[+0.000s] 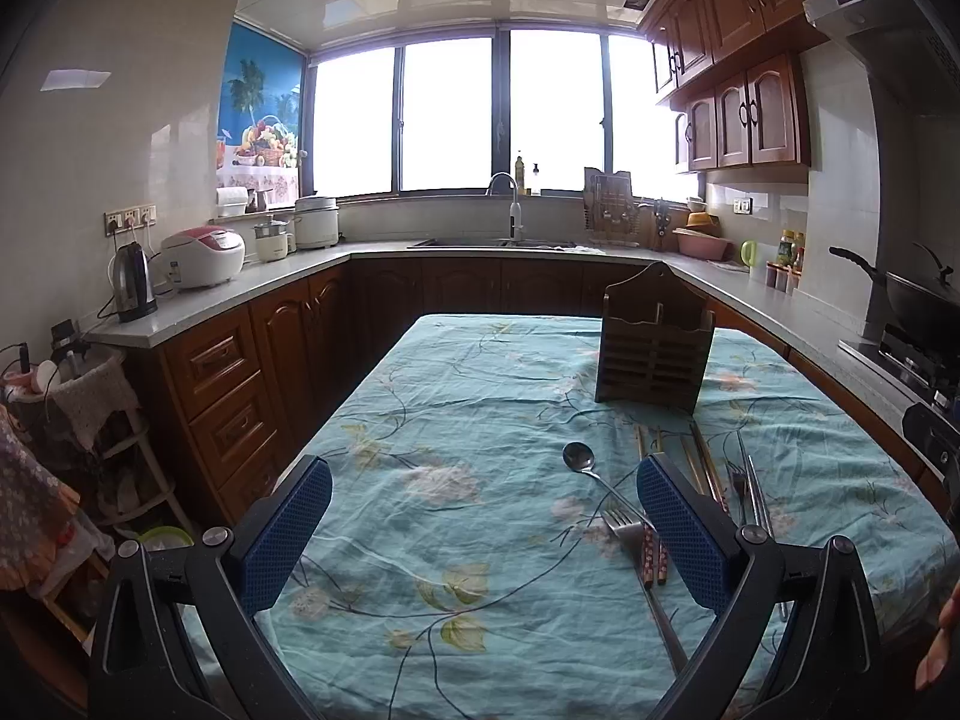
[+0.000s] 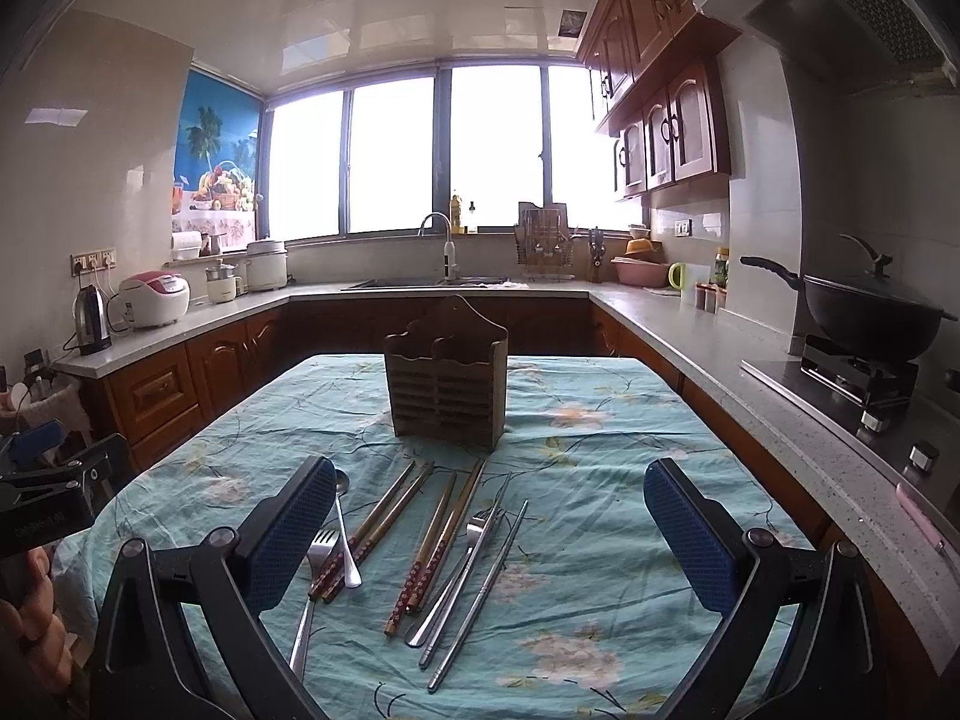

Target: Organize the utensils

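Observation:
A dark wooden utensil holder (image 1: 654, 348) (image 2: 445, 381) stands upright on the table with the teal floral cloth (image 1: 456, 420) (image 2: 600, 468). In front of it lie loose utensils: a spoon (image 1: 581, 459) (image 2: 347, 534), a fork (image 1: 630, 531) (image 2: 321, 546), several wooden chopsticks (image 2: 438, 540) (image 1: 702, 465), a second fork (image 2: 474, 531) and metal chopsticks (image 2: 480, 594). My left gripper (image 1: 483, 531) is open above the cloth, left of the pile. My right gripper (image 2: 489, 531) is open over the pile, holding nothing.
Kitchen counters wrap around the table: kettle (image 1: 132, 282) and rice cooker (image 1: 201, 255) on the left, sink (image 1: 498, 240) at the back, wok on a stove (image 2: 870, 324) on the right. A person's hand (image 2: 30, 618) holds the left gripper at the table's near left corner.

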